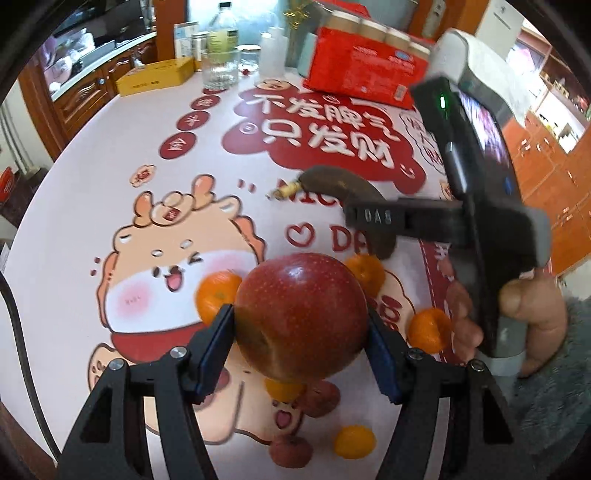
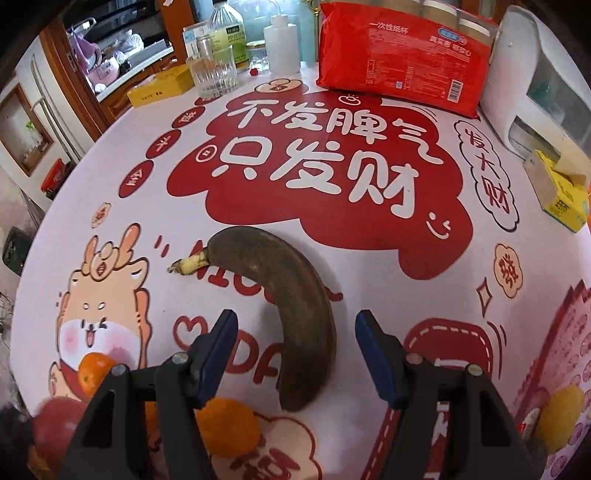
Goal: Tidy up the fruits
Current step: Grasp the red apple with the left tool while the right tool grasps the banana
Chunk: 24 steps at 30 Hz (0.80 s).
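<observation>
My left gripper (image 1: 301, 325) is shut on a big red apple (image 1: 301, 314) and holds it above the printed tablecloth. Under and around it lie several small oranges (image 1: 216, 295) and small reddish fruits (image 1: 319, 398). A dark overripe banana (image 2: 291, 306) lies on the cloth; it also shows in the left wrist view (image 1: 343, 188). My right gripper (image 2: 295, 354) is open, its fingers on either side of the banana's near end, not touching it. In the left wrist view the right gripper (image 1: 365, 218) is seen side-on over the banana. The apple (image 2: 55, 428) shows at lower left in the right wrist view.
At the table's far edge stand a red pack of paper cups (image 2: 402, 55), a glass (image 2: 212, 72), bottles (image 2: 225, 26), a yellow box (image 2: 160, 88) and a white appliance (image 2: 535, 74). A yellow carton (image 2: 561, 195) sits at right. A yellow fruit (image 2: 561, 417) lies lower right.
</observation>
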### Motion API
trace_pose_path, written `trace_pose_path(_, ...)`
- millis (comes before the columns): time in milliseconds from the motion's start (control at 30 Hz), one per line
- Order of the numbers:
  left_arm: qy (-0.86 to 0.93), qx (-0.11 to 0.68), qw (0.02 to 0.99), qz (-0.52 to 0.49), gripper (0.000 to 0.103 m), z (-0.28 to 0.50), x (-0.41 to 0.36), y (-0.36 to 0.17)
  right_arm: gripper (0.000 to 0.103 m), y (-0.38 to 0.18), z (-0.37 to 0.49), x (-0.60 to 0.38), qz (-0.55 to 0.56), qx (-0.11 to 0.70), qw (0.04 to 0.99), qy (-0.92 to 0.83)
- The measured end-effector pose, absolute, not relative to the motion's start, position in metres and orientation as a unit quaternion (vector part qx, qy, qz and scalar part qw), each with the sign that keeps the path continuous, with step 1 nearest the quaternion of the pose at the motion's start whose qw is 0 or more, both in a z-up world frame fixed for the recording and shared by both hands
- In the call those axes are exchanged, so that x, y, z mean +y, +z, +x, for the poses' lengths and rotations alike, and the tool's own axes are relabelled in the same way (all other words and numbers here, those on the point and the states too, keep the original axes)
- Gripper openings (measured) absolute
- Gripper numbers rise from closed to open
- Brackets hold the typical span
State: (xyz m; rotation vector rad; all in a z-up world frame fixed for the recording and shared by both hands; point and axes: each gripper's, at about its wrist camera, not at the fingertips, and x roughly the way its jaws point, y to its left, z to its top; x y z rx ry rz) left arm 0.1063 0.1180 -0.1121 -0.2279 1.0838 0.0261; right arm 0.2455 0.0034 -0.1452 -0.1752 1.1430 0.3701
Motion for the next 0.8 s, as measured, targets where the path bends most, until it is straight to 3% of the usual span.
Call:
trace_pose_path(267, 0.021, 0.514, 0.849, -0.120, 0.066, 0.110, 0.137, -0.113, 0.064, -0.164, 0.256, 0.008, -0.085, 0.538, 0.823, 0.157)
trace_pose_path(400, 0.018, 0.516, 0.848, -0.120, 0.066, 0.110, 0.139, -0.115, 0.041, -0.163, 0.256, 0.013, -0.093, 0.525, 0.830, 0.161)
trace_pose_path(533, 0.019, 0.515, 0.849, -0.119, 0.066, 0.107, 0.140, -0.114, 0.032, -0.162, 0.252, 0.015, -0.101, 0.525, 0.829, 0.163)
trace_pose_path(800, 0.030, 0.497, 0.859, -0.117, 0.066, 0.095, 0.144, -0.100, 0.030, -0.136, 0.226, -0.008, -0.074, 0.504, 0.846, 0.157)
